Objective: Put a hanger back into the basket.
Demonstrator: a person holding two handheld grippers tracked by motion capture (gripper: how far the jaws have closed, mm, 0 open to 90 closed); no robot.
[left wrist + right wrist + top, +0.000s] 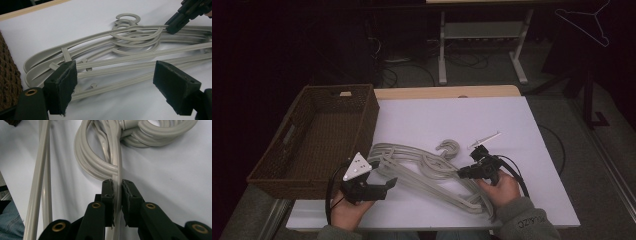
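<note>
Pads (110, 195) of the right gripper (117, 188) pressed together on the thin shoulder rib of one grey plastic coat hanger (117, 157), close under the hook cluster; the rib runs straight down between the two black jaws. High view: same right gripper (463, 173) at the right side of the hanger pile (422, 170), hand behind it near the table's front edge.

Left gripper (384, 186) low at front left, jaws standing wide apart with nothing between them; its own view has the long bars of the hangers (130, 62) lying just beyond the foam pads (63, 85), not touched.

Hangers lie stacked and tangled on the white table sheet (452, 120), hooks pointing away from the person. Brown woven rectangular basket (317, 135) at the left, beside the pile, nothing in it.

Judgement: work barely begun. One hanger gripped, not yet lifted or freed from the stack; all of them left to separate and, likely, move to the basket.
</note>
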